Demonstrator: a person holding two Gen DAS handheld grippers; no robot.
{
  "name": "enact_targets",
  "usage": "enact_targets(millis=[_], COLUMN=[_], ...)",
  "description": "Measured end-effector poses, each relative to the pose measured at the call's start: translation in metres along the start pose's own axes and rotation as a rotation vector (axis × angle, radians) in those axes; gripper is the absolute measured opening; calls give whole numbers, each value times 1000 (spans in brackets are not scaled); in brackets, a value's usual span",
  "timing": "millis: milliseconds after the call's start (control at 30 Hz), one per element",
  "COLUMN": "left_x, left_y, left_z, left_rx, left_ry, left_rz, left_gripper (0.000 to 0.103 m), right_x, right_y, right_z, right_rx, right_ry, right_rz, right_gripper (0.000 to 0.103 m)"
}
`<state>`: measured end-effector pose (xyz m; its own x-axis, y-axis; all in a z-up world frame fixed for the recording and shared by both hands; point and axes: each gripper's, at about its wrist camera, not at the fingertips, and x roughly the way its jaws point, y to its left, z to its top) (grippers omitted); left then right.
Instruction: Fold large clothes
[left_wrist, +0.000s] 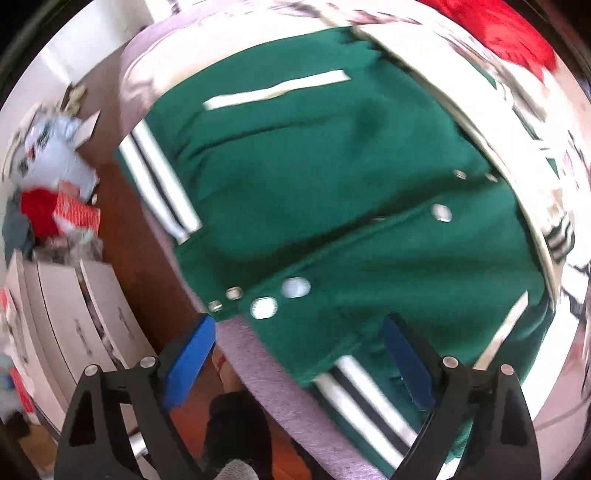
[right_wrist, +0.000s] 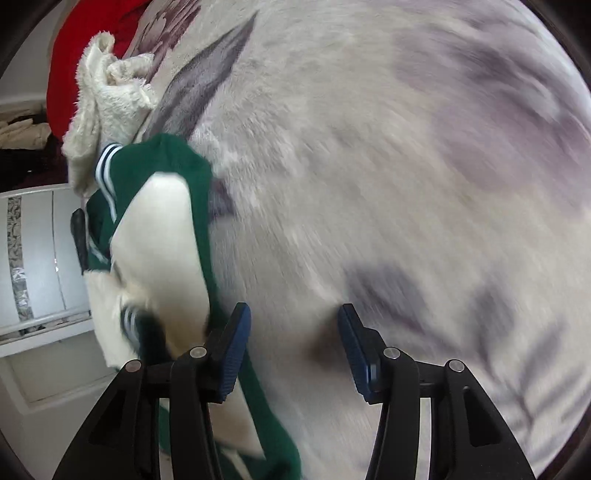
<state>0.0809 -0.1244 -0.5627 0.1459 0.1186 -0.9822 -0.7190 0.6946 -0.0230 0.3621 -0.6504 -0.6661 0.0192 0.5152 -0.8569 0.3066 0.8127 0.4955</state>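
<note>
A green varsity jacket (left_wrist: 314, 184) with cream sleeves, striped ribbing and metal snaps lies spread on a pale patterned blanket (left_wrist: 273, 373) near the bed's edge. My left gripper (left_wrist: 299, 354) hovers over the jacket's hem, its blue pads (left_wrist: 192, 362) wide apart and pressing on nothing. In the right wrist view a bunched part of the same jacket (right_wrist: 162, 236), green with a cream sleeve, lies at the left. My right gripper (right_wrist: 295, 347) stands open just right of it above the bare blanket (right_wrist: 406, 184), with nothing between its fingers.
A red cloth (left_wrist: 498, 29) and a cream fleece (right_wrist: 107, 103) lie at the far side of the bed. Left of the bed is a brown floor (left_wrist: 122, 229) with white boxes (left_wrist: 66, 306) and clutter (left_wrist: 55, 166). White cabinet fronts (right_wrist: 37, 258) stand left.
</note>
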Motion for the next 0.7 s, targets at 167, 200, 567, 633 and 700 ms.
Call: enact_targets(millis=[167,200,567,633,700], left_x=[-4,-3,-1,3,8], left_y=[-60,-74,-190,-197,-203], left_z=[9,11,26,27,26], left_rx=[116,134,318,346,379], left_ry=[-26,-24,-30,-34,-42], left_rz=[9,-7,-125,-104,-49], left_gripper=[93,93,93,93,93], right_x=[0,1,6,10,12], right_y=[14,19,78,80,85], right_z=[23,26,41,49,51], right_rx=[41,21,-286,-278,-262], right_ry=[-78,-73,30,36,37], right_rz=[160,178,152,140,132], right_gripper=[52,52,23,23,23])
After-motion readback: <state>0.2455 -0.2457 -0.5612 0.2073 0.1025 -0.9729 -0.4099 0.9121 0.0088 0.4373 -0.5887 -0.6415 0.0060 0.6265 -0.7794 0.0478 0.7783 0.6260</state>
